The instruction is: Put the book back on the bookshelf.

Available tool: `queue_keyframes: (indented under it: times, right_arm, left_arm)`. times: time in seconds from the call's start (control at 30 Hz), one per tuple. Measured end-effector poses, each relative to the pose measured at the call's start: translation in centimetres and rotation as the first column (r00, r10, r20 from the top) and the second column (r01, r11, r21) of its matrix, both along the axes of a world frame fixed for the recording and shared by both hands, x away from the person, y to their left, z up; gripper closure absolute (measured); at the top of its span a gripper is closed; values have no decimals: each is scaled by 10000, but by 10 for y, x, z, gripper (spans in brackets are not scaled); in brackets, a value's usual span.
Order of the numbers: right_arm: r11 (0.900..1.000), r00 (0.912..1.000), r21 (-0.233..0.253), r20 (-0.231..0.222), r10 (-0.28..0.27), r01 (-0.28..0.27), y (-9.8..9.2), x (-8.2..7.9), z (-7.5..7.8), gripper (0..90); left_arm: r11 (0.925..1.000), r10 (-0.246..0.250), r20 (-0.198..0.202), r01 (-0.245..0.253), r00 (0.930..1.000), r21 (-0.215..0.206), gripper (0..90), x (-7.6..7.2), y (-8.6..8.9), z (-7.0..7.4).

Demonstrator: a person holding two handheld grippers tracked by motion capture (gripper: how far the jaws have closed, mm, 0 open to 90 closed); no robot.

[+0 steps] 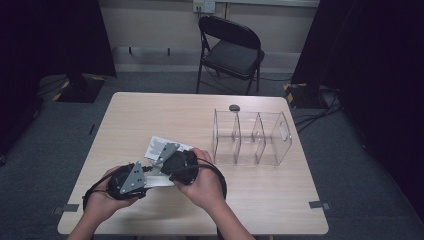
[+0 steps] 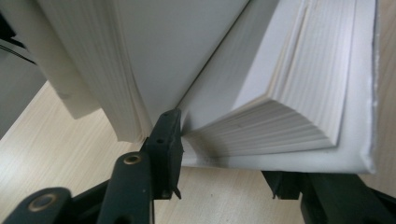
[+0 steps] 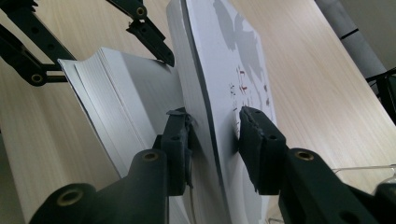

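The right gripper [image 3: 214,135] has its jaws pinching the front cover and a thin sheaf of a white book [image 3: 140,93], which rests on the bench [image 1: 260,185] near the person's edge. The left gripper [image 2: 224,154] has one jaw tucked into the fanned pages, the other under the block, loosely spread around it. If either pulls sideways, pages could crease or tear. The high view alone shows the clear rack [image 1: 252,137] to the right; the gripper views reveal the open pages.
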State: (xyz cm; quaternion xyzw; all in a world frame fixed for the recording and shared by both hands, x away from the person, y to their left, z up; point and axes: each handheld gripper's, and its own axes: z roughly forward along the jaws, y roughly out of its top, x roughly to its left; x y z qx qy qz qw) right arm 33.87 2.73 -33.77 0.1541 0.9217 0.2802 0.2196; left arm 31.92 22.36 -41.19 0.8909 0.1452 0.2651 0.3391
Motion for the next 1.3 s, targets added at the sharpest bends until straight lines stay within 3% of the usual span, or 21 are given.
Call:
queue_keyframes:
  times: [0.07, 0.17, 0.5, 0.63, 0.8, 0.93, 1.1, 1.3]
  right_arm:
    - [9997, 10000, 242, -9, 76, -75, -1, 0, 2, 632]
    - [9994, 9999, 320, -98, 108, -105, -3, -1, 4, 631]
    - [9994, 9989, 167, -371, 298, -292, -4, -2, 9, 629]
    - [9964, 9981, 762, -458, 408, -373, -8, 2, 6, 601]
    - [9940, 9978, 1048, -547, 370, -311, -10, 1, 3, 583]
    - [9864, 9959, 1626, -830, 366, -227, -16, 7, -1, 507]
    - [9754, 9953, 2183, -828, 496, -304, -24, 12, -5, 430]
    - [9781, 9958, 2049, -747, 527, -364, -26, 11, -5, 415]
  left_arm:
    - [9999, -22, -105, 20, 9999, -141, 553, -1, 1, 3]
    - [10000, -53, -37, 53, 10000, 0, 564, -3, 0, 4]
    - [9999, -135, -245, 136, 9996, 18, 573, -5, -1, 10]
    - [10000, -68, -196, 67, 9998, -41, 588, -4, 1, 10]
    - [10000, 5, -146, -4, 9999, 41, 595, -5, 1, 11]
    - [10000, 38, -142, -38, 9999, -3, 596, -5, 1, 11]
    - [10000, 45, -186, -45, 9998, 24, 594, -5, -1, 11]
    - [9998, -35, -191, 39, 9998, 190, 591, -7, -4, 12]
